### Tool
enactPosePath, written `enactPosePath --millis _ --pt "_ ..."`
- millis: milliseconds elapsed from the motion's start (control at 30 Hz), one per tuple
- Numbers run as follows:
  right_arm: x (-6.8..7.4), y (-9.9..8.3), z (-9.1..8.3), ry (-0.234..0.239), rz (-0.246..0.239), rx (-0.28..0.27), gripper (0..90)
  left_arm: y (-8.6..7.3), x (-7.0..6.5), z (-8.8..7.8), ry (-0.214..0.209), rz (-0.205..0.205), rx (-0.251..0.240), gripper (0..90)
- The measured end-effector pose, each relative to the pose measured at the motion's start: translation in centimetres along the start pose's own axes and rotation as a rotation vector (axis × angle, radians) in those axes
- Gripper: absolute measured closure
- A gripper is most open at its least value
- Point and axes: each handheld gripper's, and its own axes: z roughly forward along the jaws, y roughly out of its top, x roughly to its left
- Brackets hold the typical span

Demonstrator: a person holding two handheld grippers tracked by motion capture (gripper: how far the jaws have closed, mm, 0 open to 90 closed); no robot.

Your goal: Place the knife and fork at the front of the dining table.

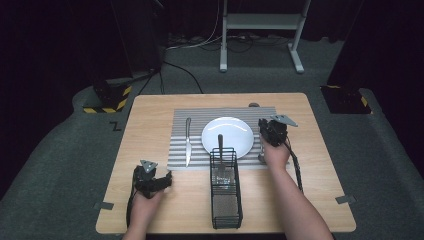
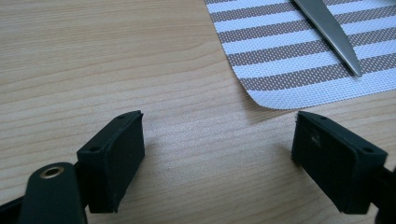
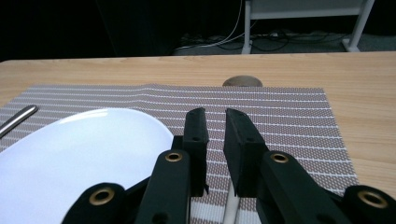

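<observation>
Right gripper view shows my right gripper slightly parted over a pale handle beside the plate; my left gripper gapes wide above bare table

Silver utensil, pale handle, flat on the striped placemat, just right of the white plate

One readable mark: a dark letter-like sign shaped like a "Z" on the grey floor, just off the wooden table at about its ten o'clock corner. Farther toward ten o'clock, black-and-yellow hazard stripes run along the foot of a dark stand. No brand, label or number can be read on anything on the table.
</observation>
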Motion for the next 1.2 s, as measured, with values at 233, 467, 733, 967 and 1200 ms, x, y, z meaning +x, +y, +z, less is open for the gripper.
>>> enactPosePath --millis 233,467,733,967,1200 --pt "-0.5 -1.4 -1.1 -0.036 -0.041 0.057 82.6 0.0 0.0 0.0 0.001 0.0 0.0 17.1" --pt "-1.3 -2.9 0.8 -0.072 -0.061 0.241 86.0 0.0 0.0 0.0 -0.002 0.0 0.0 17.1" --pt "-0.7 -2.8 1.5 -0.07 -0.099 0.274 84.7 0.0 0.0 0.0 -0.003 0.001 0.0 17.1" --pt "-1.2 -2.5 -0.7 -0.065 -0.084 0.175 73.6 0.0 0.0 0.0 -0.003 0.001 0.0 17.1" --pt "-0.4 -2.4 -5.1 -0.029 -0.089 0.042 62.4 0.0 0.0 0.0 -0.004 0.001 0.0 17.1"
